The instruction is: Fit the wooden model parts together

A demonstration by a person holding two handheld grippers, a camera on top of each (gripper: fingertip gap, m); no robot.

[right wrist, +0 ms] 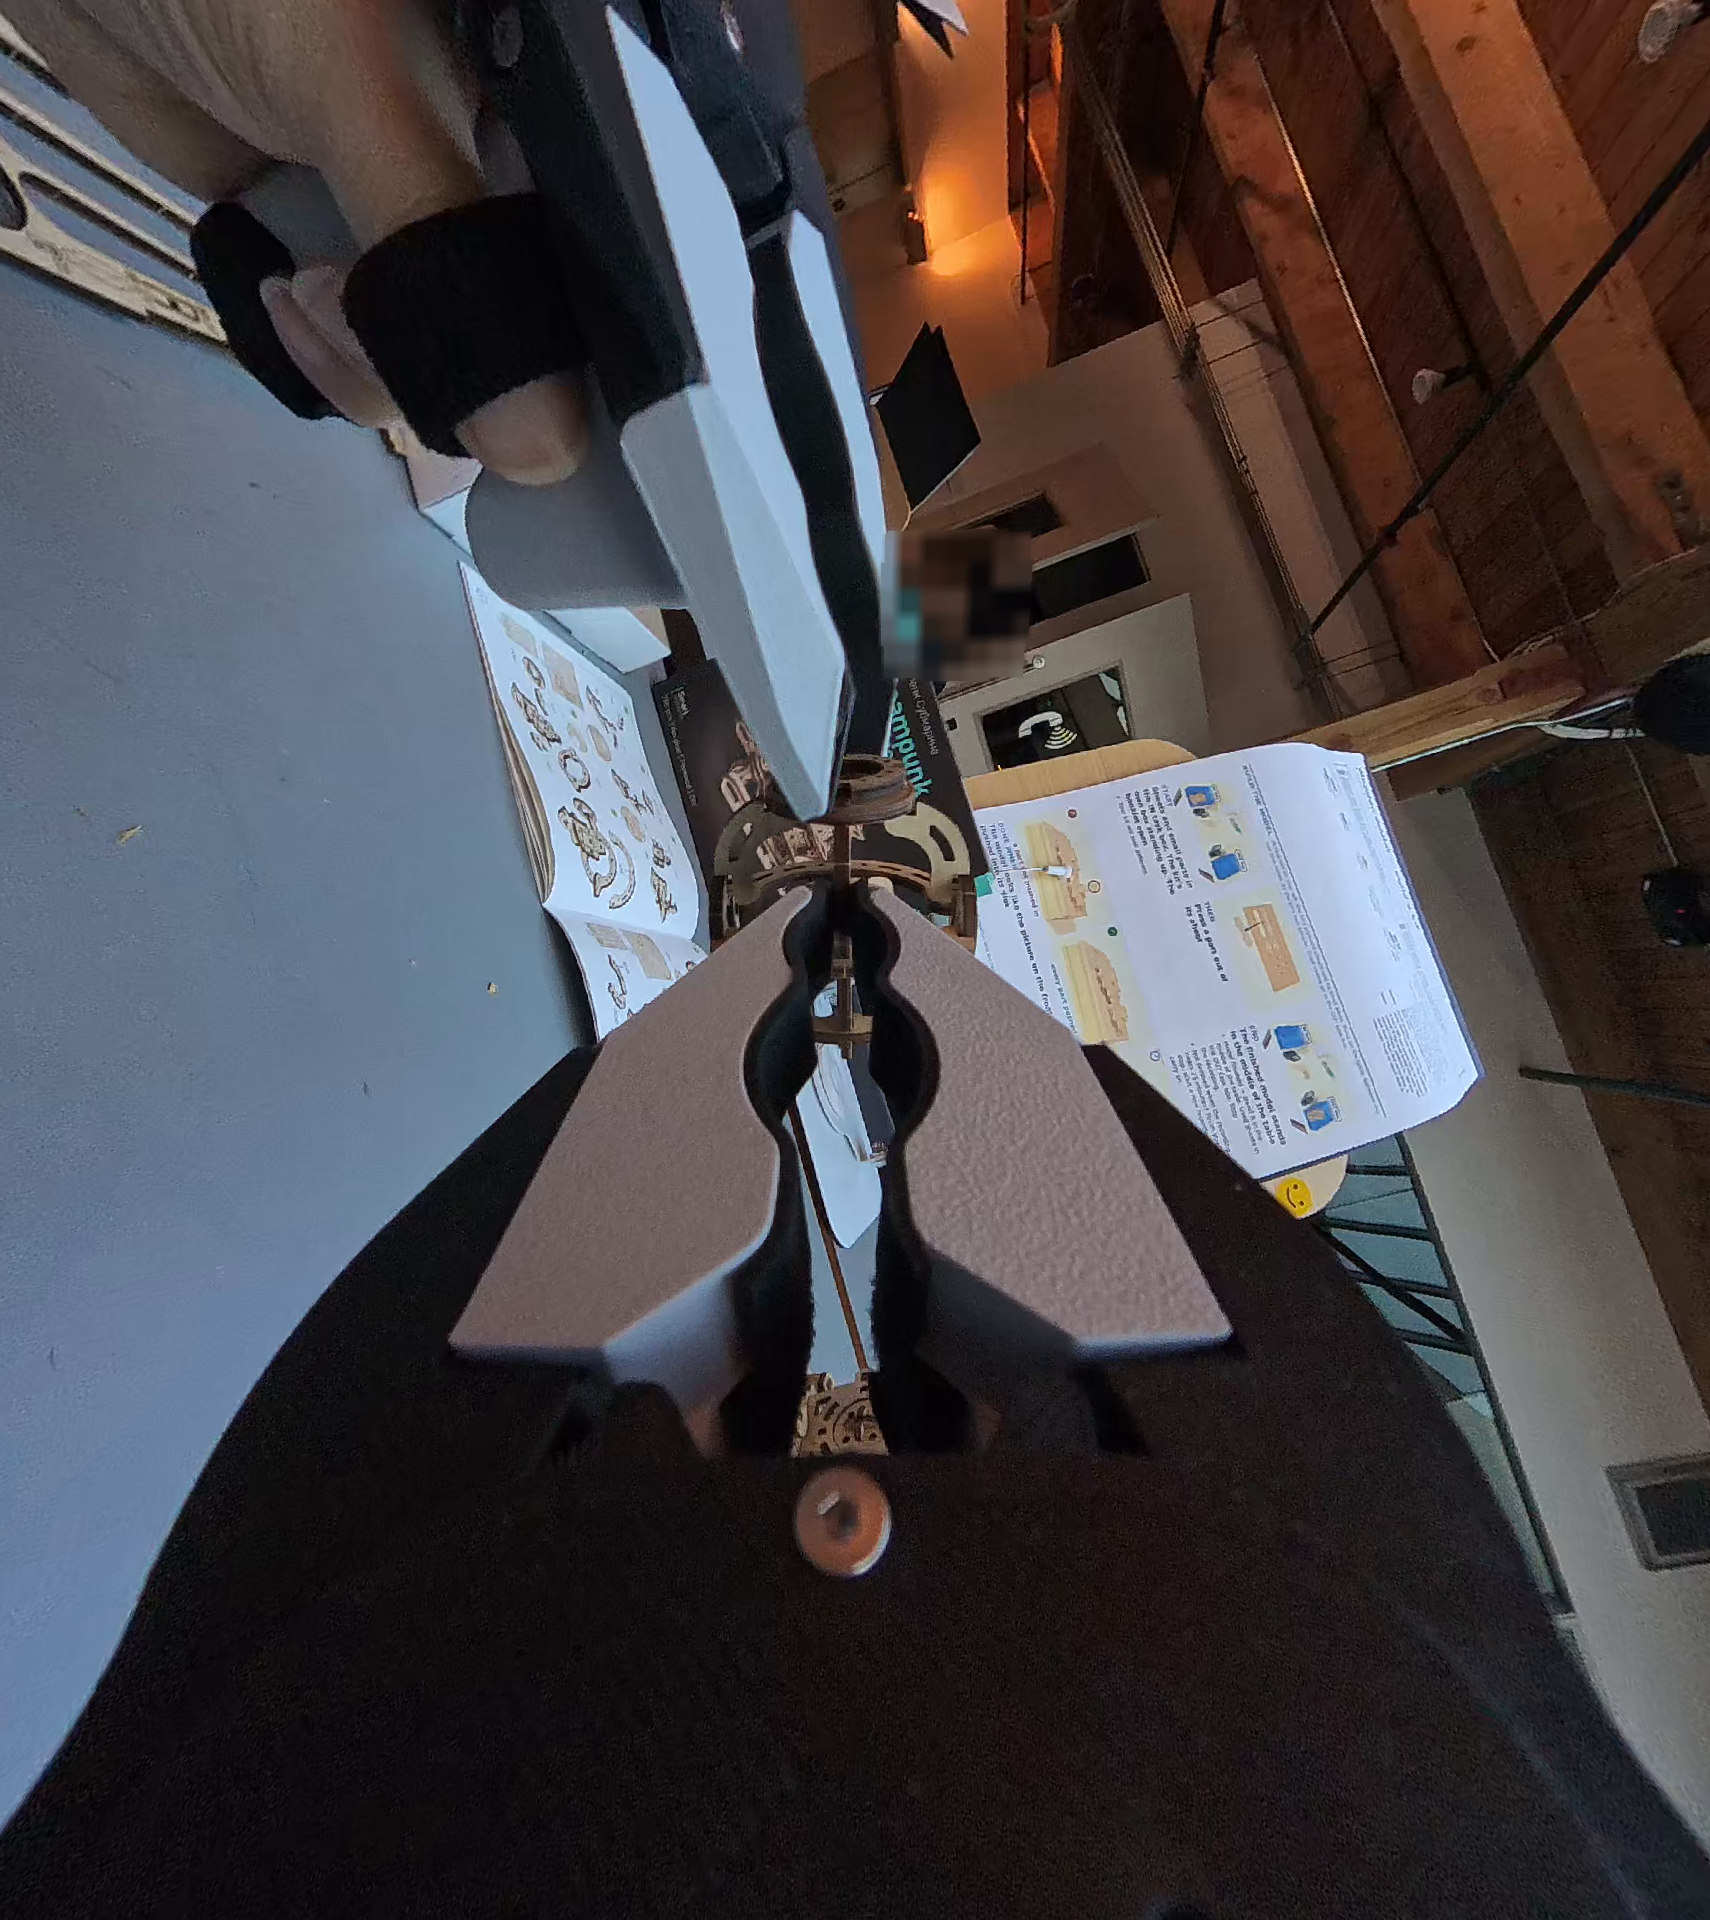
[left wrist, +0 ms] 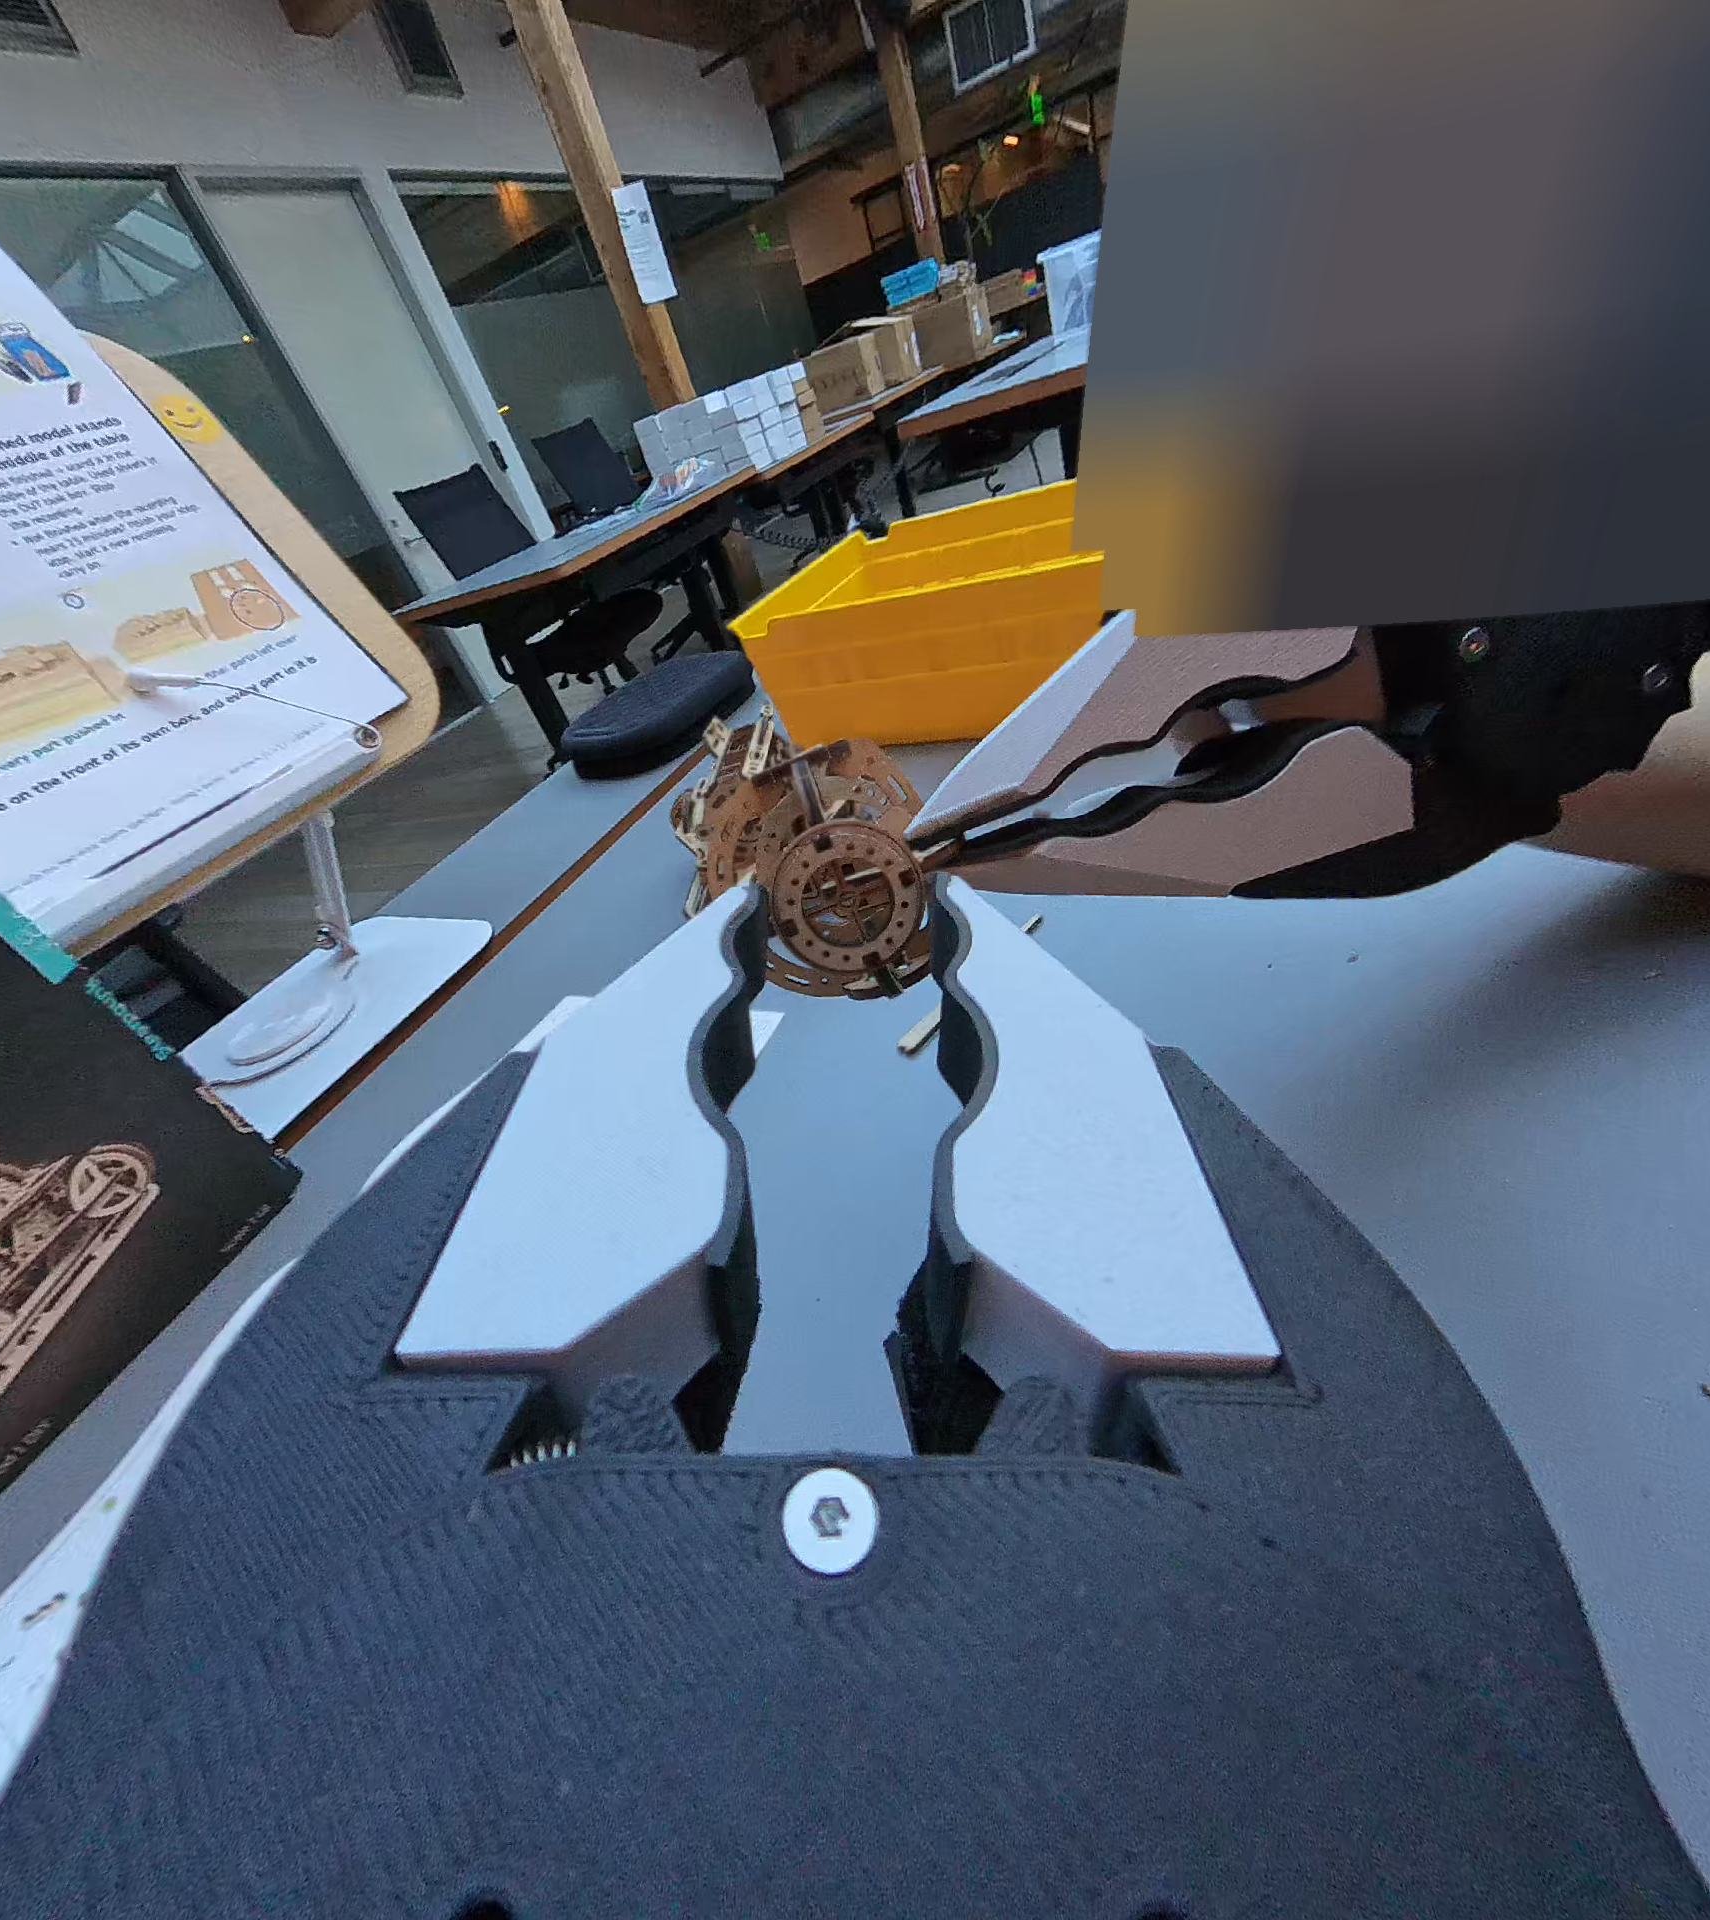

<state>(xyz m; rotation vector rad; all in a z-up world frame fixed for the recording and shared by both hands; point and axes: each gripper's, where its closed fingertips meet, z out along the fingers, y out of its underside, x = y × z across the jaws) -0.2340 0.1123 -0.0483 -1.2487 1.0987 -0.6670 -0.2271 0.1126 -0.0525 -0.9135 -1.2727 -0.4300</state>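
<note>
Centre frame: your left gripper [left wrist: 843,925] is clenching the wooden model [left wrist: 815,852] by its round wheel. Your right gripper [right wrist: 838,902] is pinching the model's thin side pin above the grey counter [left wrist: 1402,1091].

Wooden model [left wrist: 835,883] laser-cut ply, matt; yellow bin [left wrist: 918,623] glossy plastic; table [left wrist: 1350,1091] smooth grey.

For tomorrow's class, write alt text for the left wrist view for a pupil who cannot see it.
Grey left tongs grip a round wooden model above a grey table, while brown right tongs pinch its edge from the right. Behind are a yellow bin and an instruction sheet on a stand.
</note>
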